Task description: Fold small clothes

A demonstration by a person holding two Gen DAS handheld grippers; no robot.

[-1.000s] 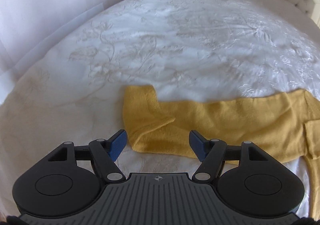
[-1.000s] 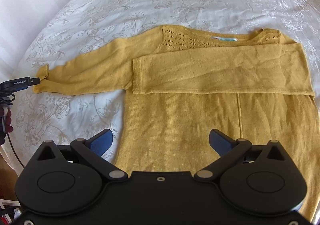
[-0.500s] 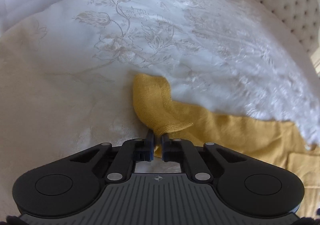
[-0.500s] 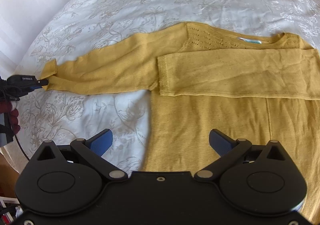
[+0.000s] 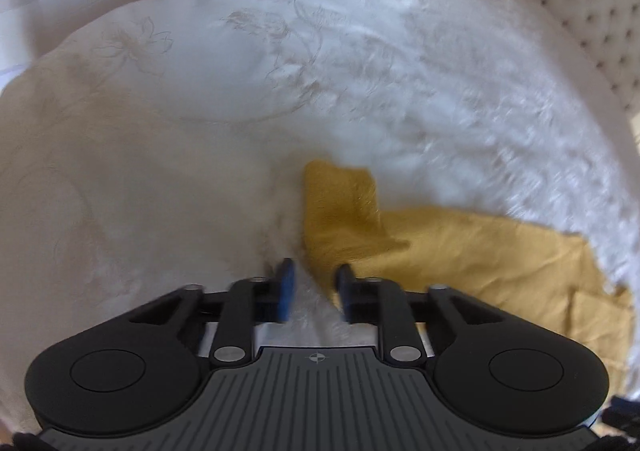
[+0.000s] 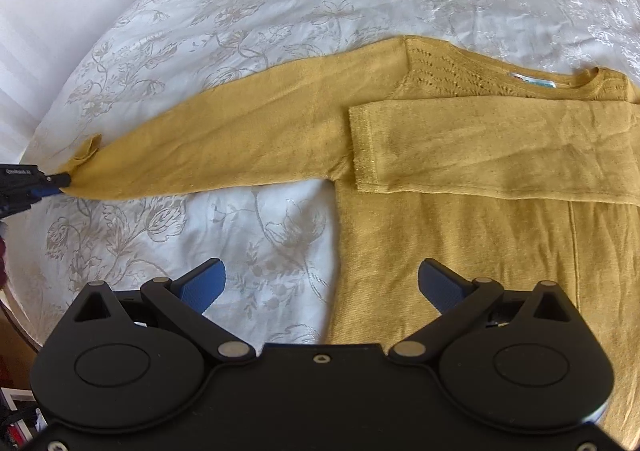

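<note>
**Yellow jumper spread on the bed, one sleeve still stretched out**

We see a wide bed under a white bedspread with pale embroidered flowers [image 6: 280, 23], and on it a mustard-yellow knitted jumper [image 6: 460, 251] lying flat, its neckline with a small blue label toward the far side. One long sleeve of the jumper [image 6: 500, 147] lies folded across the chest, its cuff ending near the armpit of the other side. The other long sleeve [image 6: 224, 139] stretches out straight toward the left edge of the bed, where its cuff [image 5: 340, 207] is curled over on itself

Our left black tool with blue pads [image 5: 314, 287] sits right at that cuff. Its jaws have just been opening after a close pinch; they now stand a little apart, with the lowest corner of the cuff reaching into the gap, and the pads do not seem to press on it, though the left view is blurred. Our right tool [image 6: 322, 283] hovers with its jaws wide apart over the jumper's side edge, holding nothing
</note>
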